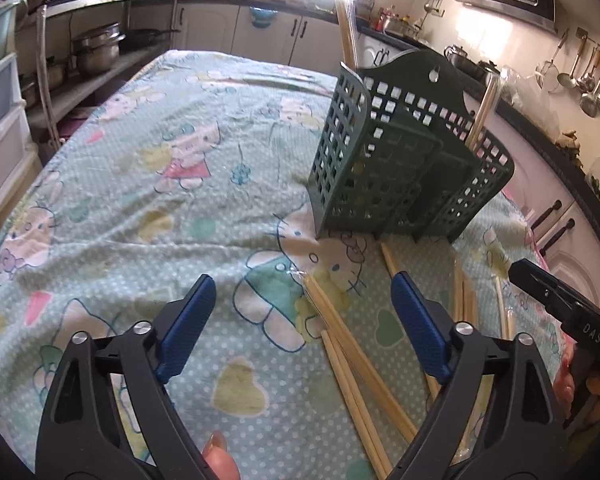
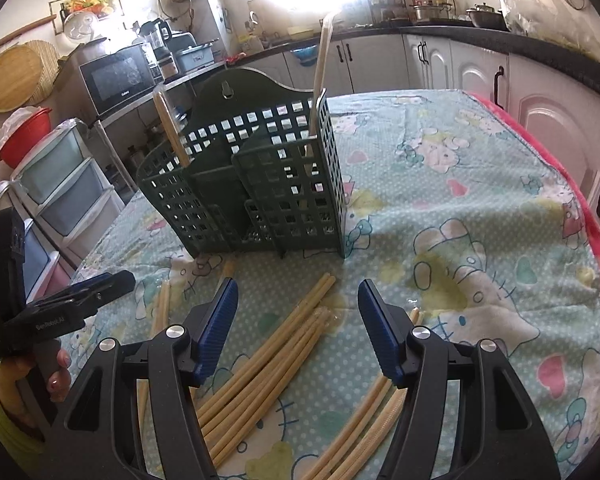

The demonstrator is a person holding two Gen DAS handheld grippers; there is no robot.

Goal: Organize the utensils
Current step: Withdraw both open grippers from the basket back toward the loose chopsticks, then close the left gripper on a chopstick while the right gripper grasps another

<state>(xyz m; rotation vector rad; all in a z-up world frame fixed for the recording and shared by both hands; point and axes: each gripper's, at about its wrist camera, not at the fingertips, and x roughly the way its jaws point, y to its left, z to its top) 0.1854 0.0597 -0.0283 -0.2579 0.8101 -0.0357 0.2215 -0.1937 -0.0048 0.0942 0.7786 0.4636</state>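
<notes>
Right tool (image 2: pixel 298 322) and left tool (image 1: pixel 302 316), both spread wide and empty, hover above pale bamboo chopsticks (image 2: pixel 260 364) strewn on the cartoon-print desk cloth (image 2: pixel 460 200), lower ends cut off. Beyond, mid-desk, a dark-green lattice plastic utensil holder (image 2: pixel 256 184) hides the lower parts of two upright chopstick pairs (image 2: pixel 322 56).

Both wrist views face the green holder (image 1: pixel 408 160) from opposite sides.

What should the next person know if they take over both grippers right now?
Left gripper: open, empty, above the cloth.
Right gripper: open, empty, over the loose chopsticks.
Green holder stands upright on the table.
Done: chopsticks stand in two compartments, one at each end.
Left: many chopsticks lie on the cloth in front of the holder; pick them up and put them in.
</notes>
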